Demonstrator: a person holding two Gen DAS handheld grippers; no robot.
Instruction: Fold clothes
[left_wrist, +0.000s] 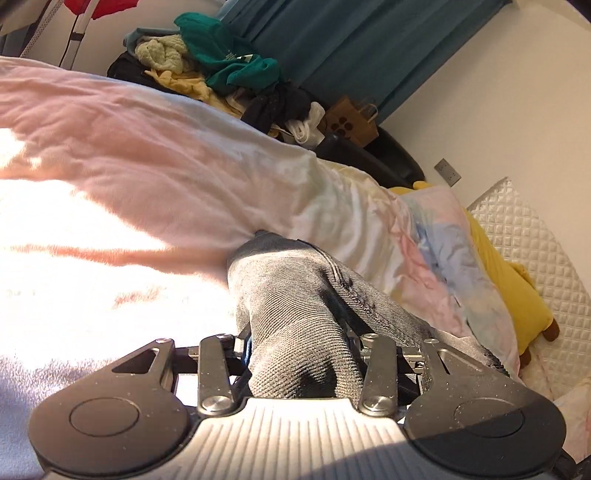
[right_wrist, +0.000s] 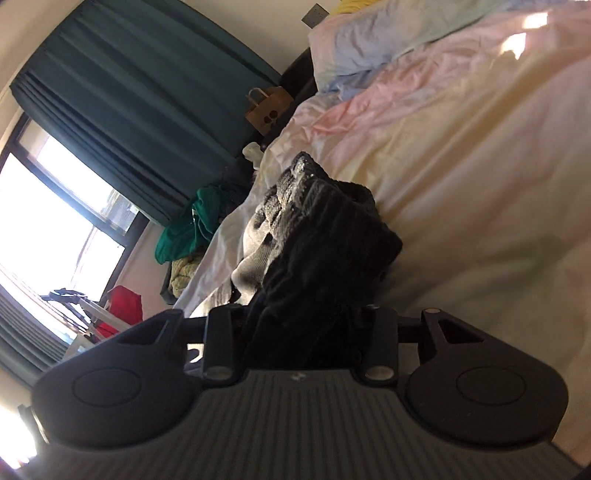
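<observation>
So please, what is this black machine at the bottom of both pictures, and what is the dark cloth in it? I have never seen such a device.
It is not a robot. A person holds one hand tool in each hand, and each tool has a two-finger gripper and a wide-angle camera that looks forward along the fingers. One picture comes from the left gripper, the other from the right gripper, so each shows its own tool at the bottom.

Both are over a bed with a pastel duvet. Each gripper appears shut on a dark grey garment, probably the same piece, though the fingertips are hidden by the cloth. Beside the bed lies a pile of unfolded clothes, before a teal curtain.
</observation>
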